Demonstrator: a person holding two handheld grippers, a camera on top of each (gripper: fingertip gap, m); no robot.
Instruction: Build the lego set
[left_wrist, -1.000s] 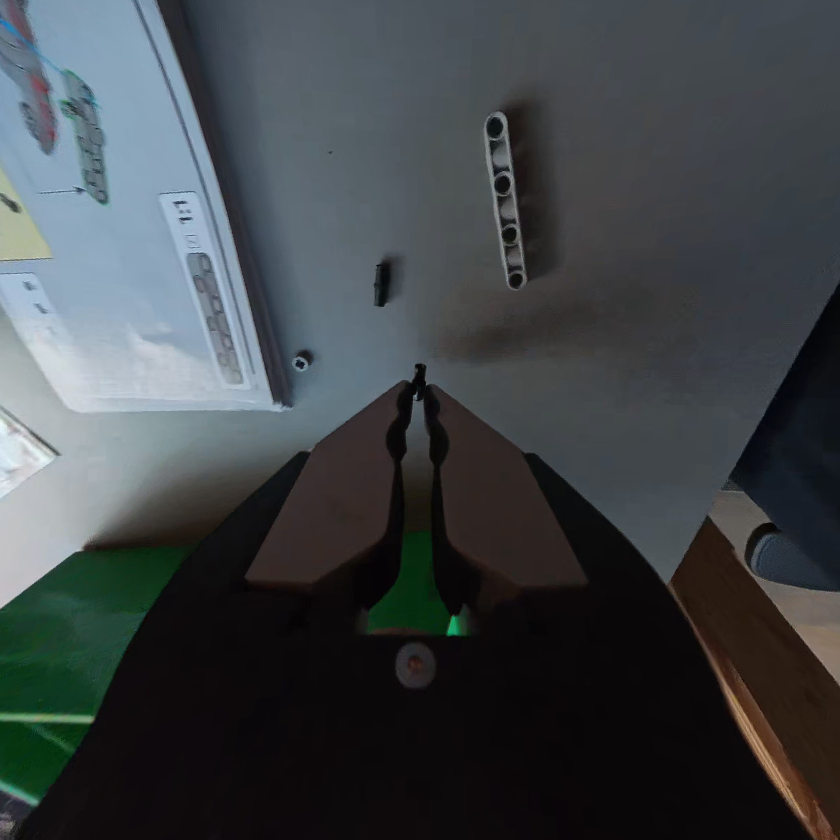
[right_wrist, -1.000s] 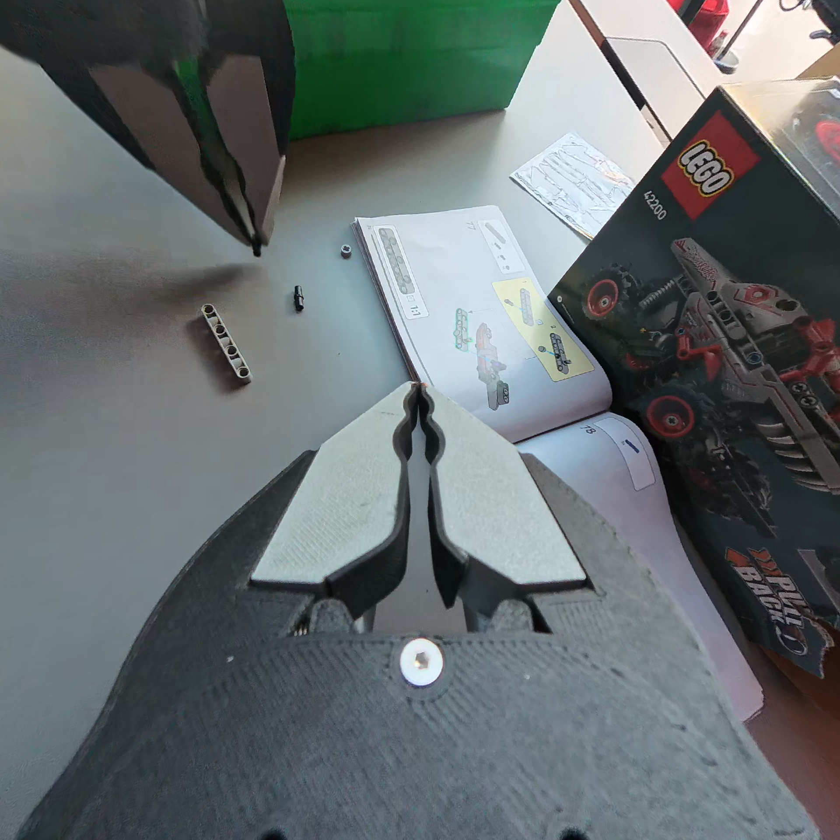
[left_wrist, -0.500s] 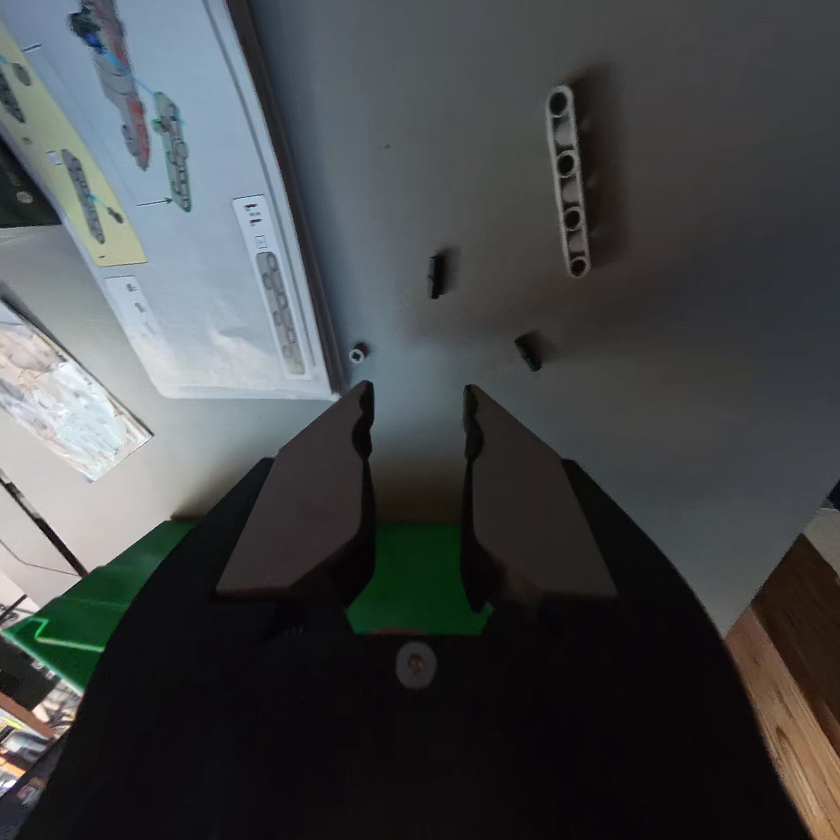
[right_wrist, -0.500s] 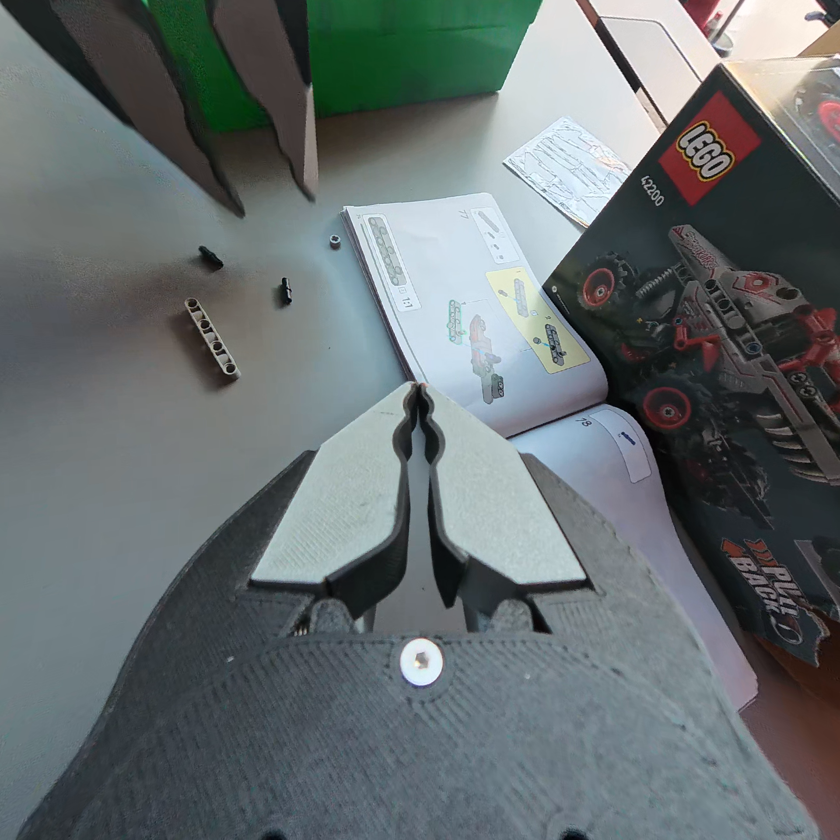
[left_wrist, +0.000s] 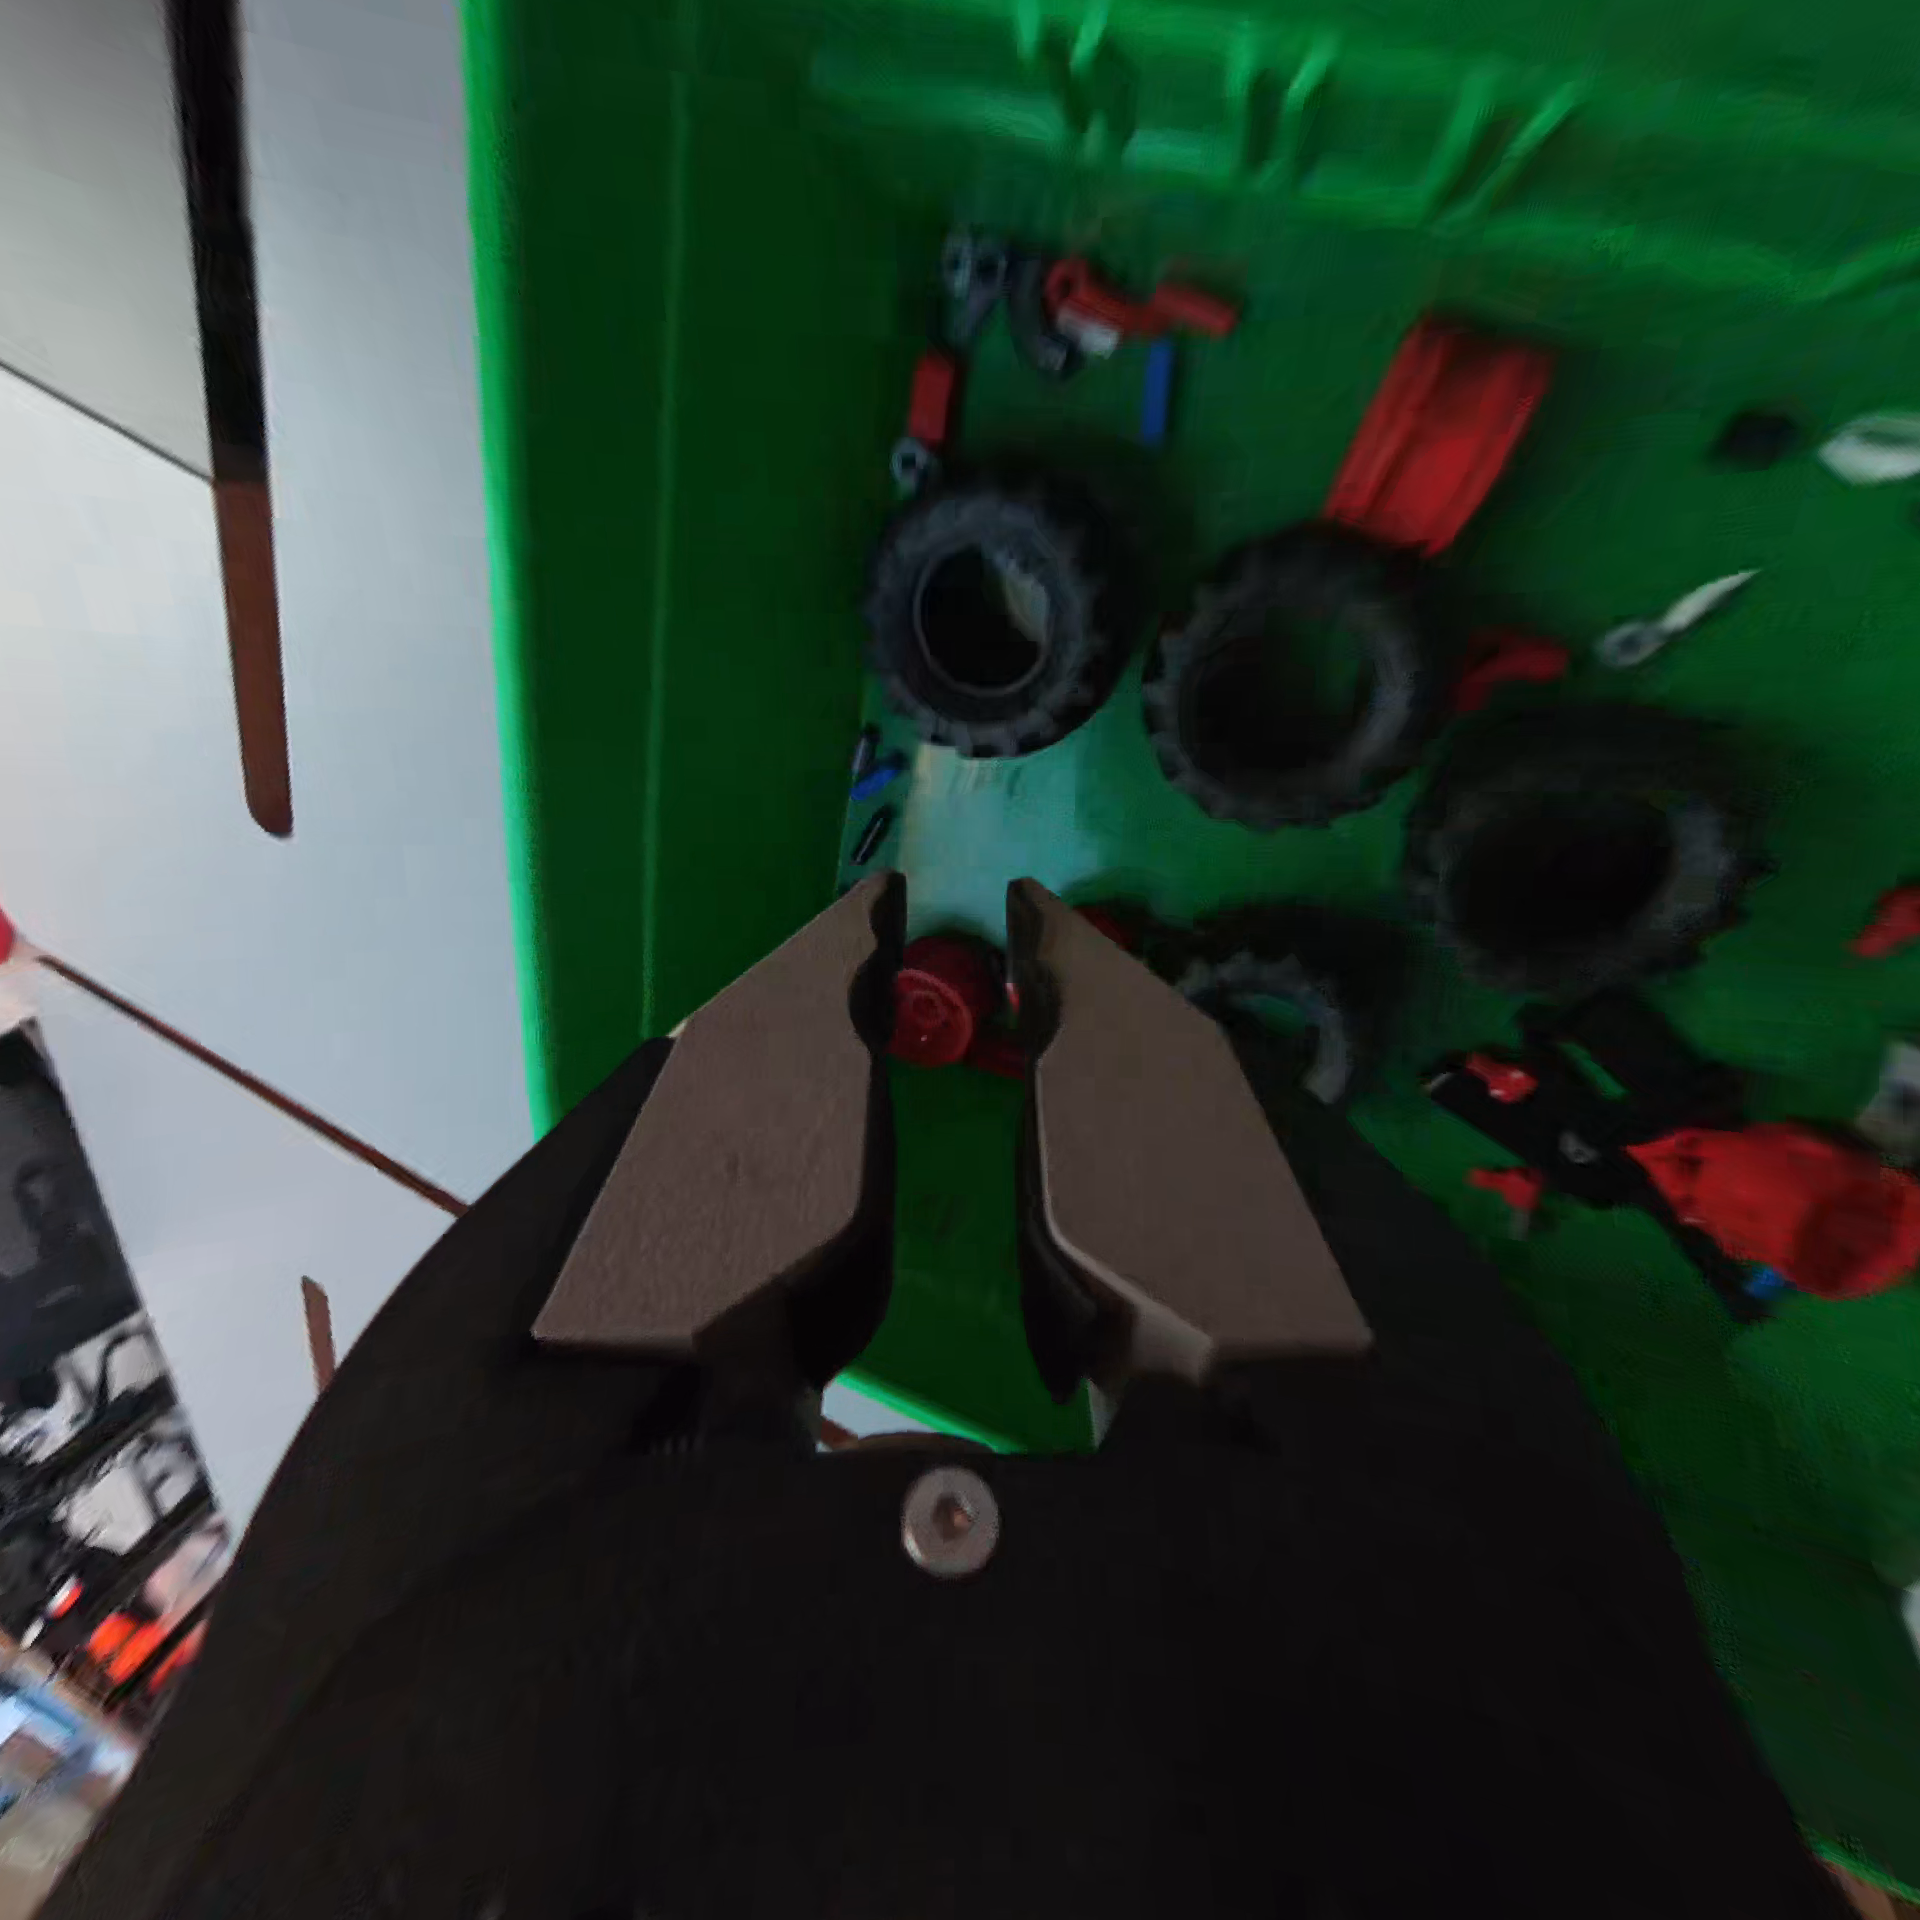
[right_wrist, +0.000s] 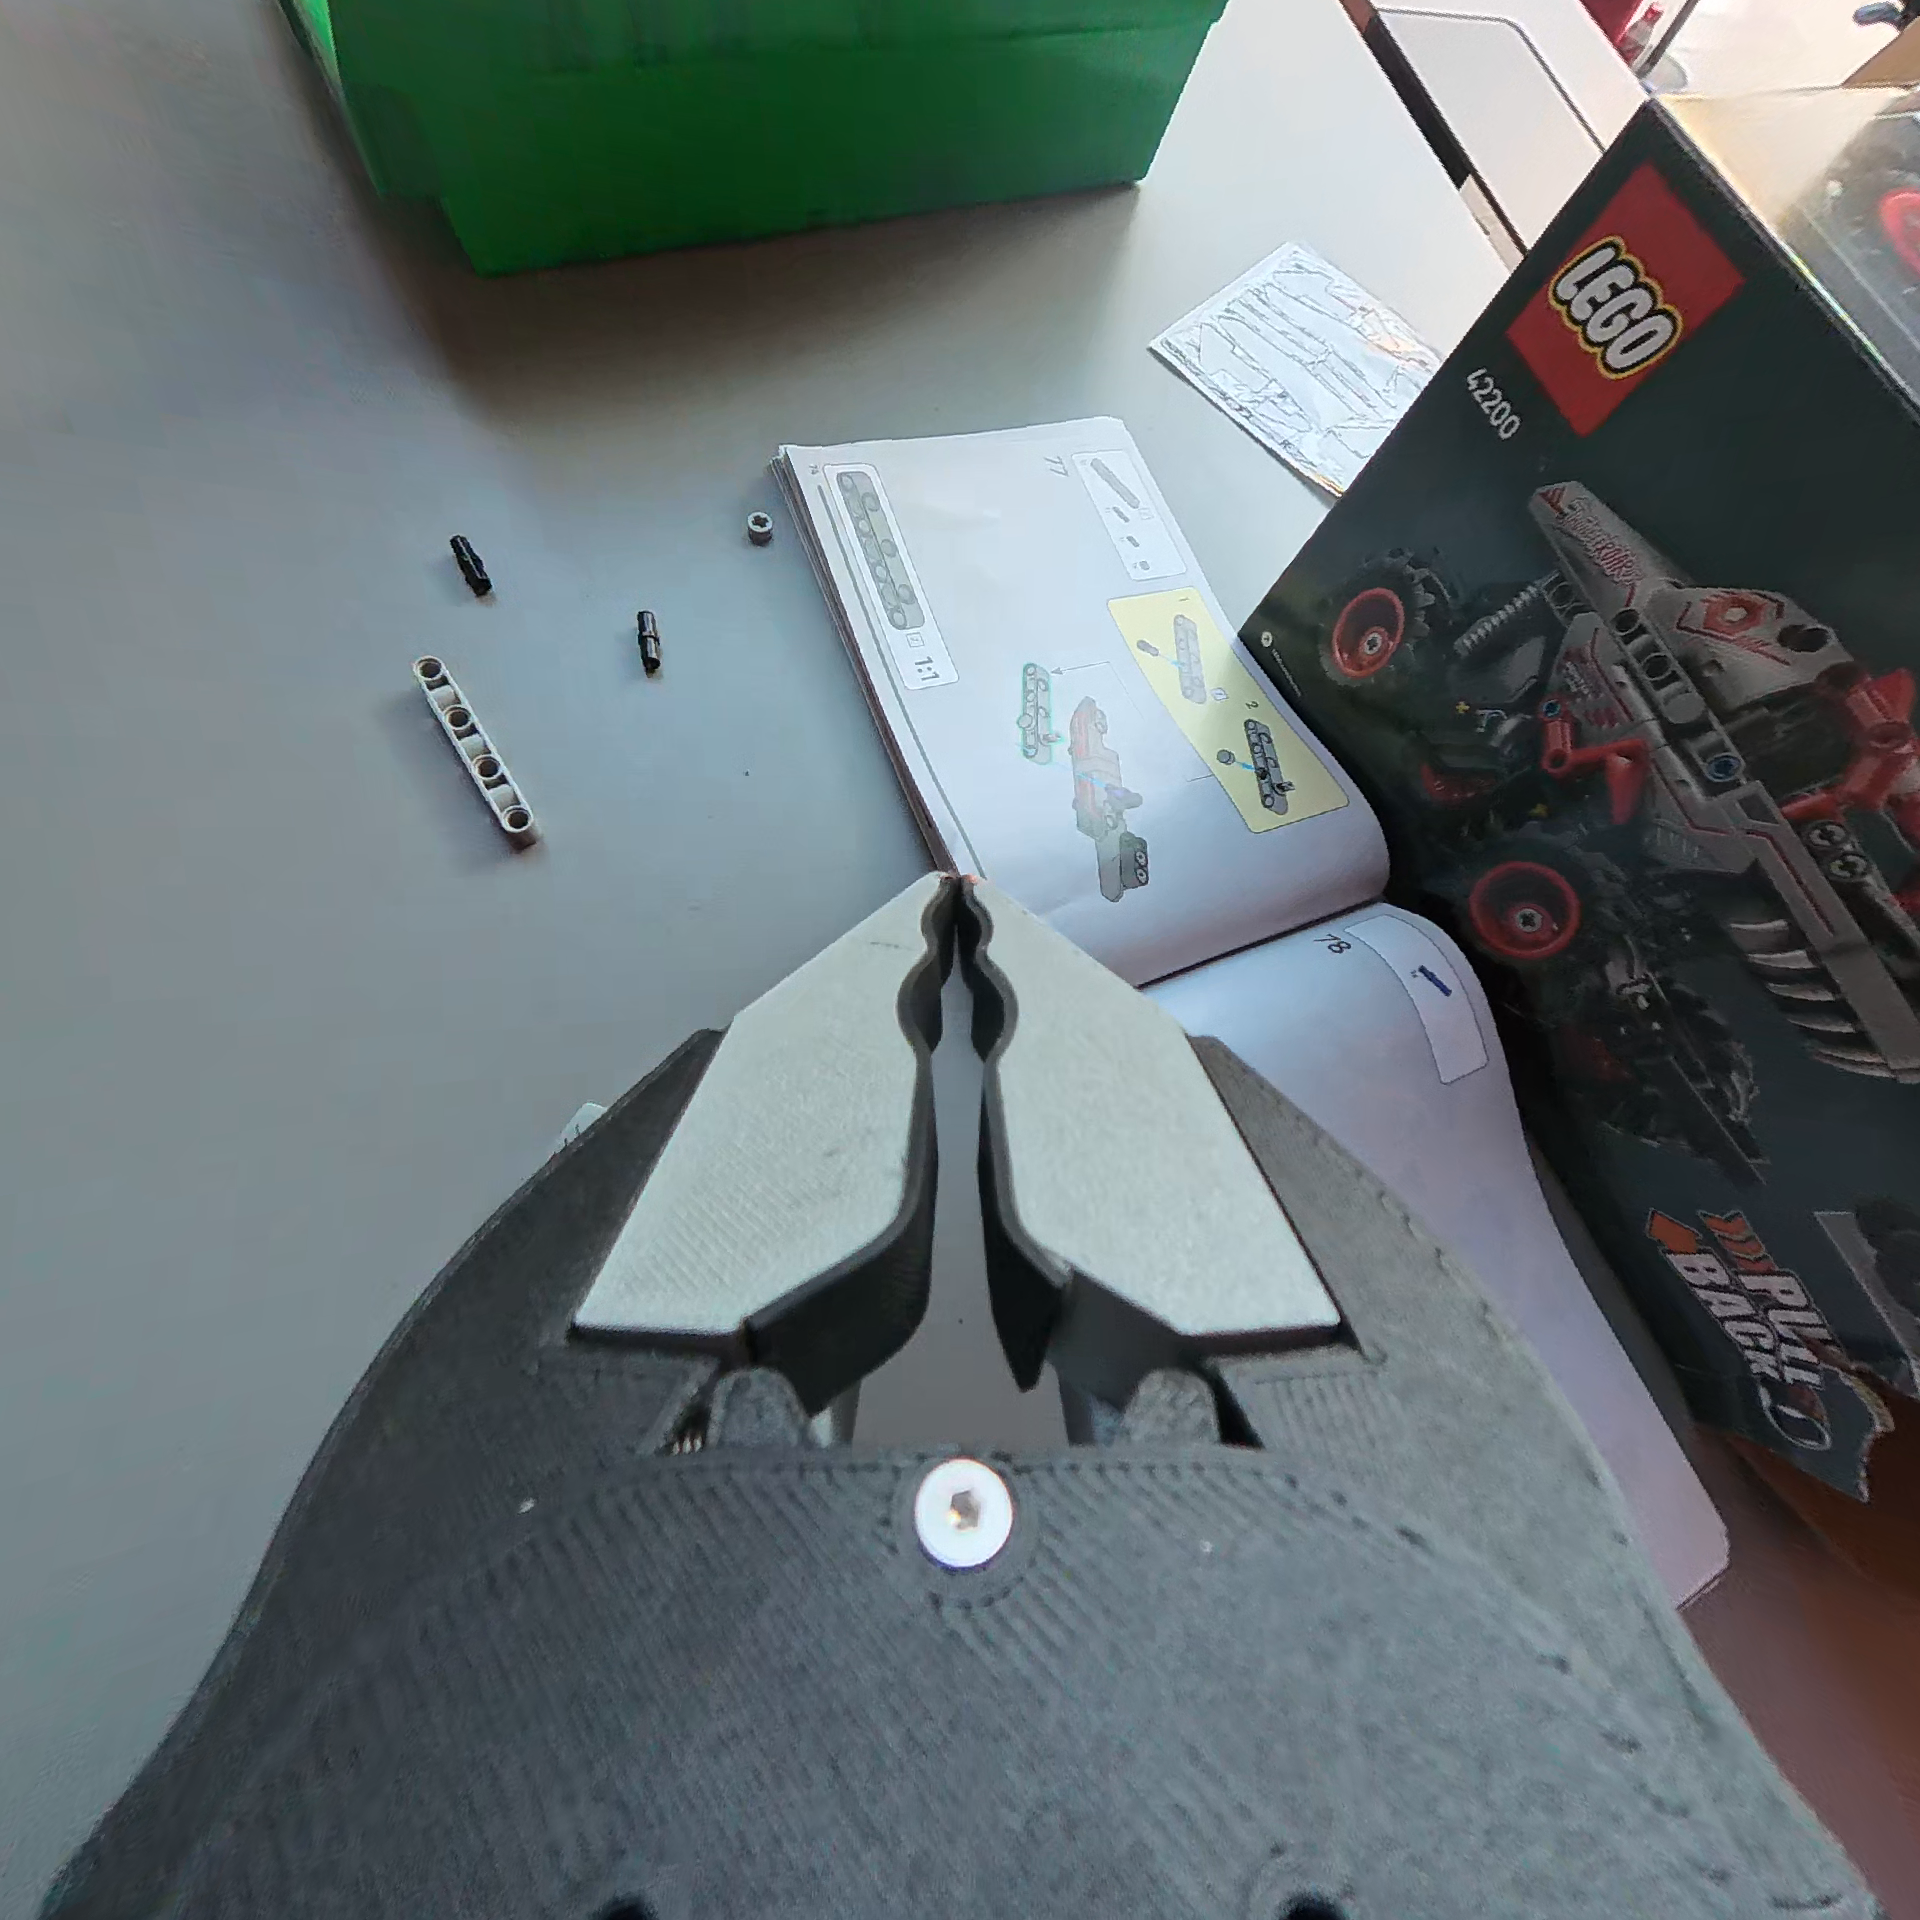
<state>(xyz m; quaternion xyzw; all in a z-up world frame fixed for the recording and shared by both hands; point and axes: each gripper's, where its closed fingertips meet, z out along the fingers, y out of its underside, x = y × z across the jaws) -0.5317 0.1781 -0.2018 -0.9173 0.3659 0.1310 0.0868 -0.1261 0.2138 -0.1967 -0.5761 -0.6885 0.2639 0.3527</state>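
Note:
In the left wrist view my left gripper (left_wrist: 954, 896) is open and empty, above the green bin (left_wrist: 665, 520) of loose parts. A red wheel hub (left_wrist: 932, 1011) shows between its fingers, down in the bin. Several black tyres (left_wrist: 992, 613) and red pieces (left_wrist: 1434, 436) lie in the bin. In the right wrist view my right gripper (right_wrist: 956, 885) is shut and empty above the grey table. On the table lie a white beam (right_wrist: 476, 743), two black pins (right_wrist: 471, 564) (right_wrist: 648, 639) and a small grey bush (right_wrist: 763, 527).
The open instruction booklet (right_wrist: 1049, 665) lies right of the parts, with the set's dark box (right_wrist: 1662, 790) further right. A sticker sheet (right_wrist: 1299, 364) lies behind them. The green bin (right_wrist: 769, 114) stands at the far edge of the table. The small grey bush (right_wrist: 763, 527) sits 15 centimeters or so from the ends of my right fingers.
My left gripper let a black pin drop onto the table near the white beam, then swung away to over the green bin. It has left the right wrist view. My right gripper stayed shut.

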